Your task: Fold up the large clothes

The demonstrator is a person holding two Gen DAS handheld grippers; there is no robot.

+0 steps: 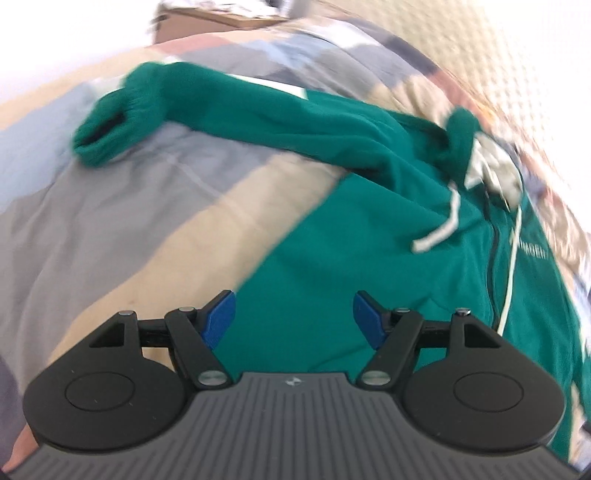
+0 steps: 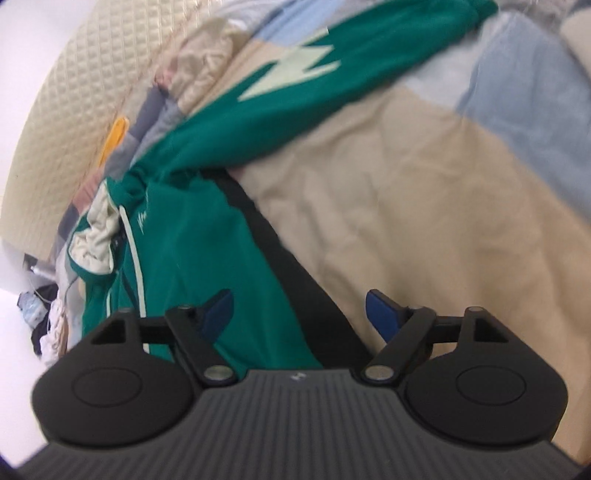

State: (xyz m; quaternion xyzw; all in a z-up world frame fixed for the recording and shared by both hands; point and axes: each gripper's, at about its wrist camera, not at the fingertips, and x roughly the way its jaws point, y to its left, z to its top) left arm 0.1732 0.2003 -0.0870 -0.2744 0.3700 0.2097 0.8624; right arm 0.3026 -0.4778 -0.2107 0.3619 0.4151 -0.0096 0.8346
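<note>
A green zip hoodie [image 1: 332,266] lies spread on a patchwork bed cover [image 1: 110,206]. One sleeve with a ribbed cuff [image 1: 107,129] stretches to the upper left, and white drawstrings [image 1: 443,229] trail from the hood. My left gripper [image 1: 294,319] hovers open over the hoodie's body, blue pads [image 1: 221,314] apart with nothing between them. In the right wrist view the hoodie [image 2: 192,251] lies at the left with a black side stripe [image 2: 295,295], and its other sleeve [image 2: 295,92] with a pale lightning mark runs up to the right. My right gripper [image 2: 299,317] stands open above the stripe, holding nothing.
A cream quilted headboard [image 2: 74,103] rises behind the bed. An orange object [image 2: 114,138] lies by the headboard. A heap of clothes [image 2: 48,325] shows at the far left edge. A brown box [image 1: 207,22] stands beyond the bed's far side.
</note>
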